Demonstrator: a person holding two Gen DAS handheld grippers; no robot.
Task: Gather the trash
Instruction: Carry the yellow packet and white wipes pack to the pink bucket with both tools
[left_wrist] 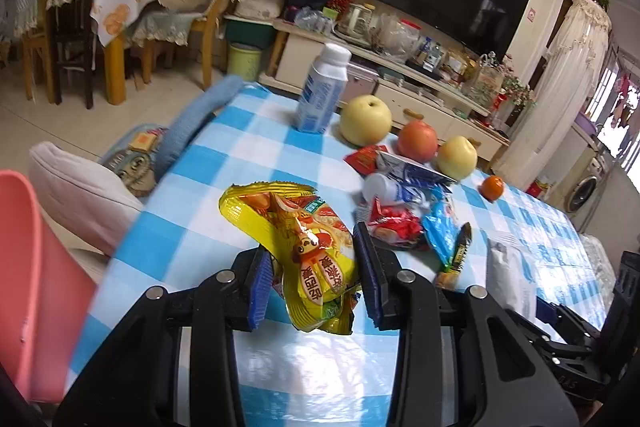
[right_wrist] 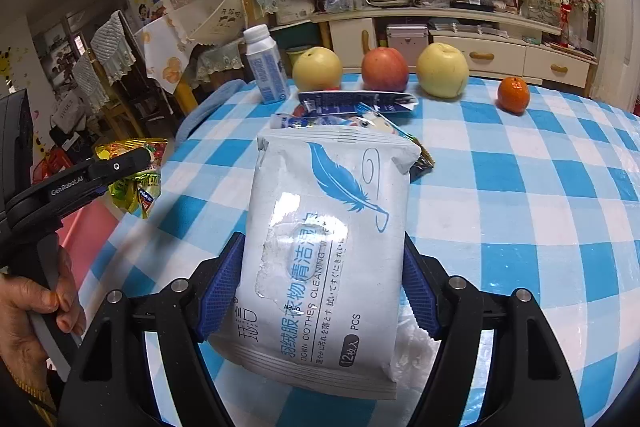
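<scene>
Above the blue checked table I have both grippers loaded. My left gripper has its jaws narrow and pressed on a crumpled yellow snack wrapper, which is lifted off the cloth near the table's left edge. My right gripper has its jaws wide and closed on a white wet-wipes pack, held flat over the table. Beyond them a pile of wrappers lies on the cloth. Behind the pile stand a white bottle, two pears, an apple and a small orange. A pink bin is beside the table, at the left.
</scene>
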